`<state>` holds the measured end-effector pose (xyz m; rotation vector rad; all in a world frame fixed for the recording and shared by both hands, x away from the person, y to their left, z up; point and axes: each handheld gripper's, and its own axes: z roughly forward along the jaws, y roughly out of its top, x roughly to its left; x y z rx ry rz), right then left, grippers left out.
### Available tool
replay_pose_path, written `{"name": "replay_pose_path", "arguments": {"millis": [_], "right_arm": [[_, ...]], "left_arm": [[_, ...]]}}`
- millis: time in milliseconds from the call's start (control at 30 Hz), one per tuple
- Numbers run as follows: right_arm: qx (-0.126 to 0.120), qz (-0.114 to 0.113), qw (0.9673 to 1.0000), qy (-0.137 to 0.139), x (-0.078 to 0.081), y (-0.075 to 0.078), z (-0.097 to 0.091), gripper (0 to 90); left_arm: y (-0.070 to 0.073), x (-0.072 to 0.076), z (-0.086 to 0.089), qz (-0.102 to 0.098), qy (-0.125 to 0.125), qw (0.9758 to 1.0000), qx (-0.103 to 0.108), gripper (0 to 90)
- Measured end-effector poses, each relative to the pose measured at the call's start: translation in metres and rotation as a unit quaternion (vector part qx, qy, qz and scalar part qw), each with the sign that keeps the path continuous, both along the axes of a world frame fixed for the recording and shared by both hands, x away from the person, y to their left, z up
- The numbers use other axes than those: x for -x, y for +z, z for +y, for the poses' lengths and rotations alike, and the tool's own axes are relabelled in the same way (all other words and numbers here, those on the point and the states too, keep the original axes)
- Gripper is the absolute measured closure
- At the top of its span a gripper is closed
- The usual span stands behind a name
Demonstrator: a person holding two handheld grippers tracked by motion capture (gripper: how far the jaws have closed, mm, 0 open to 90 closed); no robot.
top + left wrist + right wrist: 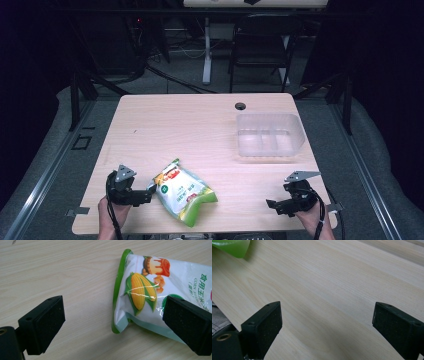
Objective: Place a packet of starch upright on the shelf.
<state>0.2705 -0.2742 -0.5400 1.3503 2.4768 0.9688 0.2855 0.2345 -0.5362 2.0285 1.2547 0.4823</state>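
- A pale wooden table (165, 125) is seen from the high view, with both grippers held at its near edge.
- The left gripper (150, 192) is held in the person's left hand (111, 207) at the near-left of the table; its jaws are pointed toward a snack bag (183, 192).
- In the left gripper view the left gripper (112, 322) is spread wide, released, with nothing clasped. Bare wood is seen before the left pad; the right pad is set in front of the bag's lower edge, and contact there cannot be told.
- The bag (160, 290) is laid flat on the table, white with a green border; a corn cob, a pudding and printed characters are shown on it. One green-edged end lies between the two pads.
- From the high view the bag is placed at the near centre-left, just beside the left gripper's tips, tilted diagonally.
- The right gripper (275, 206) is held in the right hand (312, 217) at the near-right corner, well apart from the bag.
- In the right gripper view the right gripper (327, 327) is likewise spread wide and released, with bare wood between the pads. A green corner of the bag (233, 246) is seen at the top left.
- A clear plastic tray (295, 131) with compartments is set at the far right of the table, near a round cable hole (240, 106).
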Motion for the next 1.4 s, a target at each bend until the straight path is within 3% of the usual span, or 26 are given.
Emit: {"name": "replay_pose_path", "arguments": {"millis": [233,667,967,1100,1233,1267,1400], "right_arm": [[-0.003,-0.014,0.9996,0.023,0.002,0.004,0.012,12.5],[0.011,-0.011,0.9963,0.084,-0.001,0.003,0.049,14.3],[0.028,-0.018,0.9906,0.133,0.001,0.003,0.086,17.2],[0.019,-0.009,0.9891,0.146,-0.002,0.002,0.096,19.7],[0.021,-0.017,0.9870,0.158,-0.004,0.000,0.115,23.4],[0.029,-0.022,0.9845,0.172,-0.004,0.000,0.125,25.1],[0.036,-0.028,0.9815,0.186,-0.006,-0.002,0.140,28.0]], "left_arm": [[-0.001,0.000,0.001,0.006,0.000,1.0000,0.000,4.1],[-0.001,-0.002,0.001,0.007,0.007,0.9999,-0.002,4.0],[0.000,-0.003,0.006,0.003,0.016,0.9998,0.013,3.6],[0.000,-0.002,0.006,0.003,0.017,0.9997,0.015,3.6],[0.000,-0.003,0.005,0.007,0.015,0.9998,0.014,3.6],[0.000,-0.003,0.005,0.008,0.013,0.9998,0.015,3.6],[0.000,-0.003,0.005,0.007,0.013,0.9998,0.015,3.6]]}}
